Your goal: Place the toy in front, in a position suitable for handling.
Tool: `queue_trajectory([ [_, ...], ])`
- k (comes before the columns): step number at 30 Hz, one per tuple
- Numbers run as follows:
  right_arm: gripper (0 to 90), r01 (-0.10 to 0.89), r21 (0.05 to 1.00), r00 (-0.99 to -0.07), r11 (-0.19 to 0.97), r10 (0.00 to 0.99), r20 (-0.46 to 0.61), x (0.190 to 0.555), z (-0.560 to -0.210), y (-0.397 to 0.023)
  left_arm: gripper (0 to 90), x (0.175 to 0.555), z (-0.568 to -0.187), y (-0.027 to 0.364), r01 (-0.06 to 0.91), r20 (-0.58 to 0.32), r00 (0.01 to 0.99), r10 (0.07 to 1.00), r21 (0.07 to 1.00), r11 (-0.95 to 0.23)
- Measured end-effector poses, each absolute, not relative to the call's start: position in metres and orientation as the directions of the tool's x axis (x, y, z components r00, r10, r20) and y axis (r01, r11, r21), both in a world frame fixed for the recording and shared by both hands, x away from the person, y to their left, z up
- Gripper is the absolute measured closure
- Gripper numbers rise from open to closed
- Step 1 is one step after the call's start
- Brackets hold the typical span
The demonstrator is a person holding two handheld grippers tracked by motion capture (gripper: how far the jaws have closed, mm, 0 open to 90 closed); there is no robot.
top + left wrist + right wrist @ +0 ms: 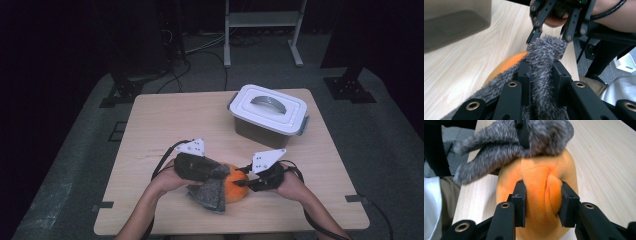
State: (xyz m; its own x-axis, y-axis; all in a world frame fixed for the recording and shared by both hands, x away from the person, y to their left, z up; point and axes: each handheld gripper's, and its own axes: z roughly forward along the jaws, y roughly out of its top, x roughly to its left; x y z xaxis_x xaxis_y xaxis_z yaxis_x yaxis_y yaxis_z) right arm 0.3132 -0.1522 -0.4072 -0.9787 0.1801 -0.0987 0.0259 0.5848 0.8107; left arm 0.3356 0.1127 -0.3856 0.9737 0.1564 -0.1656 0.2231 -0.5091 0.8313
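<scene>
Your left gripper (pixel 541 75) has its fingers pinching the shaggy grey fleece cloth (pixel 210 192), draped over the soft orange plush toy (pixel 236 187) at the near edge of the pale wooden bench (pixel 165 120). Your right gripper (pixel 541 202) squeezes a fold of the plush. Both look light and limp: grip deep folds, not loose fibres.

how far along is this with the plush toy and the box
Done: both grippers have hold of the plush. In hand: left gripper pinches the grey fuzzy part, right gripper pinches the orange body, near the table's front edge. Left: the lidded box is closed and untouched.
</scene>
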Motion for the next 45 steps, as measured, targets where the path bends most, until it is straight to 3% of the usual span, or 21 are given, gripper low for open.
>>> queue_trajectory([
  [5, 56.8, 0.116, 0.837, -0.973, 0.535, 0.230, -0.012, 0.317, -0.417, -0.172, 72.5, 0.337, -0.392, 0.122, 0.246, -0.171, 0.967, 0.187, 0.815, -0.526],
  [9, 38.4, 0.187, 0.839, -0.962, 0.512, 0.267, 0.052, 0.319, -0.417, -0.173, 72.3, 0.333, -0.397, 0.120, 0.250, -0.182, 0.967, 0.177, 0.813, -0.526],
  [12, 33.0, 0.223, 0.832, -0.952, 0.507, 0.296, 0.075, 0.316, -0.409, -0.169, 72.3, 0.327, -0.396, 0.118, 0.241, -0.182, 0.970, 0.163, 0.818, -0.523],
  [18, 31.6, 0.266, 0.804, -0.944, 0.532, 0.311, 0.107, 0.314, -0.410, -0.157, 72.0, 0.316, -0.395, 0.108, 0.215, -0.174, 0.977, 0.128, 0.807, -0.550],
  [21, 40.6, 0.263, 0.808, -0.948, 0.527, 0.298, 0.114, 0.314, -0.416, -0.157, 72.0, 0.315, -0.391, 0.108, 0.204, -0.160, 0.979, 0.127, 0.810, -0.549],
  [27, 50.5, 0.174, 0.810, -0.970, 0.560, 0.238, 0.044, 0.304, -0.414, -0.149, 72.0, 0.317, -0.374, 0.092, 0.150, -0.113, 0.988, 0.100, 0.820, -0.553],
  [33, 55.5, 0.091, 0.809, -0.980, 0.580, 0.197, -0.031, 0.299, -0.414, -0.153, 72.2, 0.321, -0.379, 0.092, 0.166, -0.133, 0.986, 0.099, 0.817, -0.552],
  [41, 53.6, 0.098, 0.809, -0.983, 0.579, 0.185, -0.014, 0.304, -0.414, -0.170, 72.1, 0.327, -0.387, 0.119, 0.211, -0.140, 0.976, 0.166, 0.798, -0.564],
  [45, 38.1, 0.184, 0.815, -0.972, 0.549, 0.224, 0.069, 0.308, -0.415, -0.167, 72.1, 0.327, -0.397, 0.128, 0.249, -0.185, 0.968, 0.170, 0.803, -0.542],
])
